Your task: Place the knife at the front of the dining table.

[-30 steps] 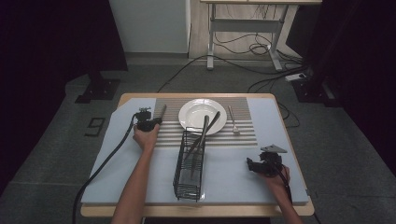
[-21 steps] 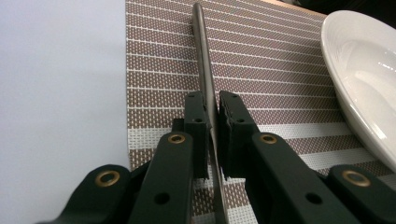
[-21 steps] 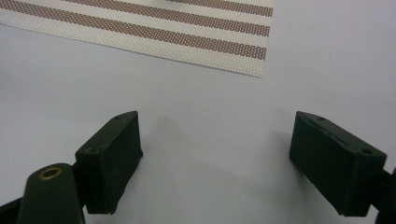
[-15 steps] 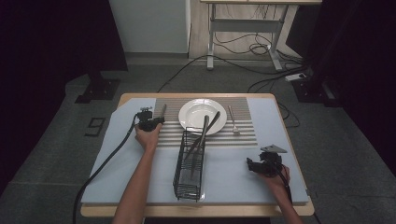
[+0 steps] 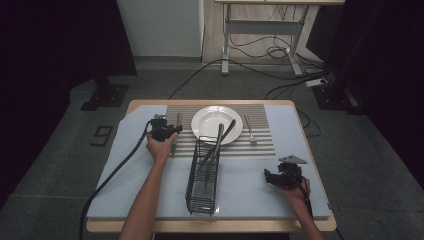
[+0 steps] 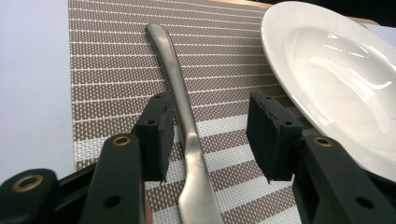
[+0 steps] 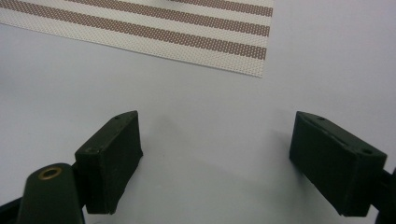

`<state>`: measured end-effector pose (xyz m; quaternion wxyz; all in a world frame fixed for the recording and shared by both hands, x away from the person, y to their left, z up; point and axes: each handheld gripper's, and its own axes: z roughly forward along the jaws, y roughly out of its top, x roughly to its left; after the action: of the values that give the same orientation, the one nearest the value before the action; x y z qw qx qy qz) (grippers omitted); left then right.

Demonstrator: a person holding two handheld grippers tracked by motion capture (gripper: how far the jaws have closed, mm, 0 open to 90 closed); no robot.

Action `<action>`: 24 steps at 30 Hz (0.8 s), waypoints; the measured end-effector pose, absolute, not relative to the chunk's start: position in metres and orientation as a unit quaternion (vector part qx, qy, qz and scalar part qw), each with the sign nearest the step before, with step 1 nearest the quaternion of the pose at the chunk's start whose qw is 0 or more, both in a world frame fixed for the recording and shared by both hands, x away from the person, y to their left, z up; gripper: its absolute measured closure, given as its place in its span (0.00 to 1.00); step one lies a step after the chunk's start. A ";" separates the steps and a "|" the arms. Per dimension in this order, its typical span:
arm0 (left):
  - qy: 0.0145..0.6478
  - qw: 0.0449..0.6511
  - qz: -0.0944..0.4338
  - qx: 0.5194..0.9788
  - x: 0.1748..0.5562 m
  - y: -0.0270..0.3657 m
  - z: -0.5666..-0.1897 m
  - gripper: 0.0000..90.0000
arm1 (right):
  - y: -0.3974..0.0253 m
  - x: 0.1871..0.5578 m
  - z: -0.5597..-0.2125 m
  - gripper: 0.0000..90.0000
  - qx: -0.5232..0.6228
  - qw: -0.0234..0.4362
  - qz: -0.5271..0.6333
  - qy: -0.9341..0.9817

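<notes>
Dark curtains and a grey floor strewn with cables surround a wooden table (image 5: 300, 125) covered by a pale blue sheet (image 5: 250, 185); a brown-and-white striped placemat (image 5: 260, 142) lies across its far half, and a white plate (image 5: 205, 122) sits on the mat; a black wire rack (image 5: 202, 175) stands in the middle of the table, with two long dark utensils (image 5: 220, 142) leaning from it over the plate's rim; a fork (image 5: 249, 131) lies on the mat just right of the plate. At the mat's left end lies a metal knife (image 6: 184, 116), its handle pointing away toward the far edge; the left gripper (image 6: 210, 135) is lowered over it, jaws apart with one on each side of the handle, the left pad close beside the metal and the right pad clearly off it; the plate's rim is near the right jaw. Near the table's right front corner the right gripper (image 7: 217, 158) hovers over bare blue sheet, jaws spread wide and holding nothing; the mat's corner lies beyond it.
</notes>
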<state>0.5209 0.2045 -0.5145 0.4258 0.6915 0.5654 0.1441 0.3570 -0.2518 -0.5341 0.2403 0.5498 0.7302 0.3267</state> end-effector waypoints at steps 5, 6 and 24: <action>0.552 0.417 0.154 0.705 0.513 0.204 -0.508 0.58 | -0.252 0.357 -0.534 0.18 0.550 0.240 0.327 0.730; 0.548 0.414 0.157 0.710 0.510 0.203 -0.507 0.58 | -0.252 0.357 -0.534 0.18 0.550 0.241 0.327 0.730; 0.520 0.411 0.189 0.725 0.458 0.228 -0.485 0.49 | -0.252 0.357 -0.534 0.18 0.549 0.241 0.327 0.730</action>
<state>0.4581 0.2281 -0.4851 0.4108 0.7249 0.5196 0.1892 0.3569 -0.2521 -0.5341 0.2405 0.5492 0.7304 0.3272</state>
